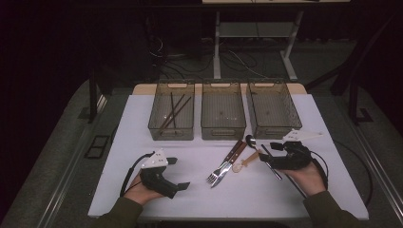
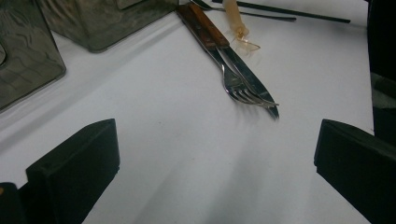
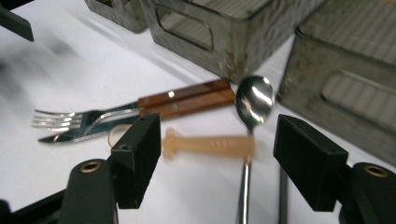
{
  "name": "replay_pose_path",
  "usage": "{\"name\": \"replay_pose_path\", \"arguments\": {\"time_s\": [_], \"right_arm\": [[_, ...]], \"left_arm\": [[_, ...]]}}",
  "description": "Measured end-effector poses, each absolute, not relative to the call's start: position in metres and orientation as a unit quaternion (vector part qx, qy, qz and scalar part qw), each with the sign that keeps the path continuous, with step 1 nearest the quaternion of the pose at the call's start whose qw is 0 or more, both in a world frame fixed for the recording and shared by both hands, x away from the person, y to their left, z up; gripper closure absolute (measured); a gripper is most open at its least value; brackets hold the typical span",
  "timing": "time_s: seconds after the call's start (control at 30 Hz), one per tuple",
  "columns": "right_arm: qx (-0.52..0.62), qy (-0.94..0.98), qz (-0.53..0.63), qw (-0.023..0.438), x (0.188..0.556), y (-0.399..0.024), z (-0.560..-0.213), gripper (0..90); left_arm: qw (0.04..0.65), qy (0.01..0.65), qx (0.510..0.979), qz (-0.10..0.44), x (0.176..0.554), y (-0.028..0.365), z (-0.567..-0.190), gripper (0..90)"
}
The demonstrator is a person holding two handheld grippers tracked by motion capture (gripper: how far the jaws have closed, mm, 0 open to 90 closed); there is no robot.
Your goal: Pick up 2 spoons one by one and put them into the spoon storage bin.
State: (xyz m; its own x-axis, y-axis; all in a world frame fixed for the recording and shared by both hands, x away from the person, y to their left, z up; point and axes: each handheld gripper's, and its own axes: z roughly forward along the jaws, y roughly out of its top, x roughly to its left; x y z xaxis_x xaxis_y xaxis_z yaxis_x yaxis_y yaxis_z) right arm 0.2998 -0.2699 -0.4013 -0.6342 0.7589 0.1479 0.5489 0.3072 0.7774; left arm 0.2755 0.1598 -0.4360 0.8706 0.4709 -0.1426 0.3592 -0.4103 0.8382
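A fork (image 1: 215,176) and a knife (image 1: 234,156), both with wooden handles, lie side by side mid-table. Beside them are a tan plastic utensil (image 1: 244,162), a metal spoon (image 1: 250,139) and black chopsticks (image 1: 272,166). My right gripper (image 1: 268,152) stands open low over this cutlery. In the right gripper view, the tan utensil (image 3: 210,145) lies between the right gripper (image 3: 217,140) jaws with no pad pressing on it, and the spoon's bowl (image 3: 254,100) sits just beyond. My left gripper (image 1: 178,173) rests open at the front left, with only bare tabletop between the jaws of the left gripper (image 2: 215,144).
Three clear bins stand in a row at the back: the left bin (image 1: 171,134) holds dark chopsticks (image 1: 173,111); beside it stand the middle bin (image 1: 223,134) and the right bin (image 1: 275,133). The white table (image 1: 142,118) ends close behind them.
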Motion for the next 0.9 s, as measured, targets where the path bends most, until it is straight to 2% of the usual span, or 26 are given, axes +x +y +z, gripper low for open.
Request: {"name": "replay_pose_path", "arguments": {"time_s": [0.27,0.53,0.9], "right_arm": [[0.422,0.797,0.411,0.134,0.283,-0.296,-0.410,32.0],[0.441,0.795,0.398,0.122,0.267,-0.316,-0.420,35.7],[0.453,0.807,0.356,0.132,0.258,-0.326,-0.429,64.6]], "left_arm": [[0.484,0.249,0.837,0.059,0.275,0.160,-0.435,0.0],[0.479,0.247,0.840,0.060,0.274,0.159,-0.436,0.0],[0.477,0.242,0.843,0.062,0.273,0.158,-0.436,0.0]]}}
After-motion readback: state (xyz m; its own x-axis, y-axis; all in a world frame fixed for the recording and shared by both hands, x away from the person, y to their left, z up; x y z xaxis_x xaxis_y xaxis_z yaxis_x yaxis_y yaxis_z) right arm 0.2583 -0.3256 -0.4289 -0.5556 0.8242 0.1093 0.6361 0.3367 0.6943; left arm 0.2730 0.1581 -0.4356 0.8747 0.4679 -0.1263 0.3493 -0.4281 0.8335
